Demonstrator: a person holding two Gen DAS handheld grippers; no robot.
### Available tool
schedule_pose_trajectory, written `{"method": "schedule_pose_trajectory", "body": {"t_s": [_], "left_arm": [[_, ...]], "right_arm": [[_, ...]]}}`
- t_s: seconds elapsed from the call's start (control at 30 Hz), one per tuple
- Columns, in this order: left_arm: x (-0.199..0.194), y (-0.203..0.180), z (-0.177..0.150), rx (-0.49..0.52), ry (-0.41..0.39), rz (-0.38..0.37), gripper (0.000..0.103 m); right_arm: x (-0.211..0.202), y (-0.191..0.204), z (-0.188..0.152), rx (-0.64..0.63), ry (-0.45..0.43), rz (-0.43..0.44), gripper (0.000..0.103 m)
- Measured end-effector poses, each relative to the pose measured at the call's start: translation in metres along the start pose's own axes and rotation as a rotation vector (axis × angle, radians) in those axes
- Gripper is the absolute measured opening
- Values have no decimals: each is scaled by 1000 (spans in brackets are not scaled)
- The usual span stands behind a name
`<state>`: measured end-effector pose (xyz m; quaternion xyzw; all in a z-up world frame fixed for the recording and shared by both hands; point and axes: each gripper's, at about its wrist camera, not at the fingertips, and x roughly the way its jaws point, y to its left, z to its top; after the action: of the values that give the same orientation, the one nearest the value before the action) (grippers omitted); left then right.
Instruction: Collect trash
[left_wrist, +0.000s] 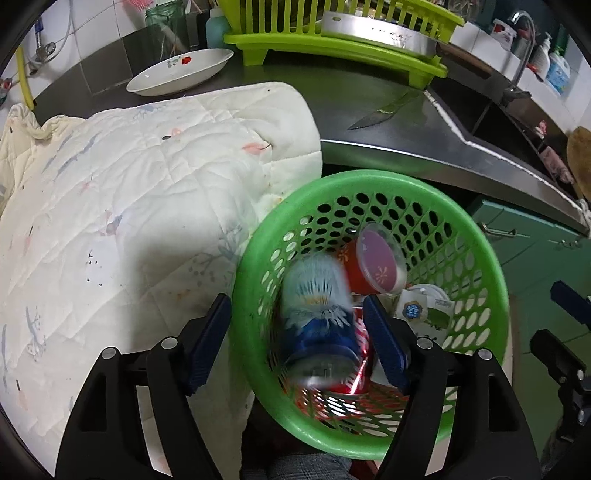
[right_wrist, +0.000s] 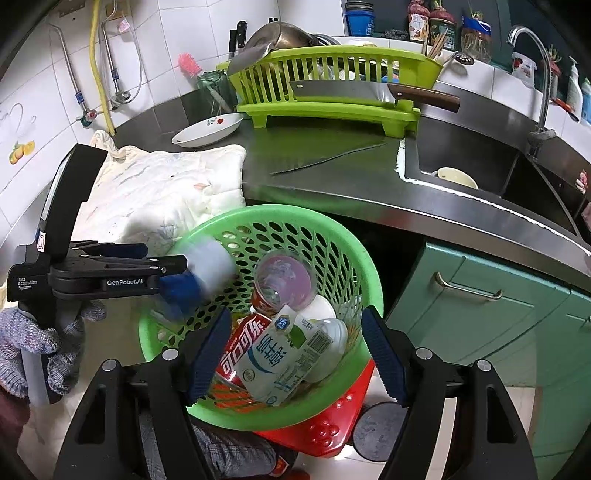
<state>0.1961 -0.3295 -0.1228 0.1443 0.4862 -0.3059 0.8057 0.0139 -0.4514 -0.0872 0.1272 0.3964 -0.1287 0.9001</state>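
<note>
Blue can dropping into the basket; most trash already in.
Low in frame, left hand-held gripper (left_wrist: 297, 341) open, blurred can (left_wrist: 317, 314) loose between its jaws over basket (left_wrist: 369, 181); right hand-held gripper (right_wrist: 295, 350) open, empty; beyond, bench (right_wrist: 332, 173) shows no trash.

On your steel counter (right_wrist: 332, 173) a white quilted cloth (left_wrist: 147, 206) lies beside a shallow flowered dish (right_wrist: 207, 130). Behind them stands a lime dish rack (right_wrist: 332, 85) with a cleaver (right_wrist: 369, 92) laid across it. A knife (left_wrist: 384, 110) rests near the sink (right_wrist: 480, 162), under the tap (right_wrist: 532, 66).
</note>
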Motion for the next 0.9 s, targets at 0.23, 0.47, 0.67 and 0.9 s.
{"method": "schedule_pose_trajectory", "body": {"t_s": [0.23, 0.47, 0.67, 0.9], "left_arm": [[-24, 5, -3, -7, -39, -8, 74], [-66, 14, -13, -1, -119, 7, 79], [-94, 33, -28, -31, -164, 33, 83], [-122, 64, -49, -78, -200, 122, 89]], "right_arm": [[-8, 10, 1, -8, -12, 3, 71], [-22, 33, 1, -28, -33, 9, 77], [-31, 58, -2, -50, -46, 31, 81], [-39, 83, -5, -57, -49, 57, 85]]}}
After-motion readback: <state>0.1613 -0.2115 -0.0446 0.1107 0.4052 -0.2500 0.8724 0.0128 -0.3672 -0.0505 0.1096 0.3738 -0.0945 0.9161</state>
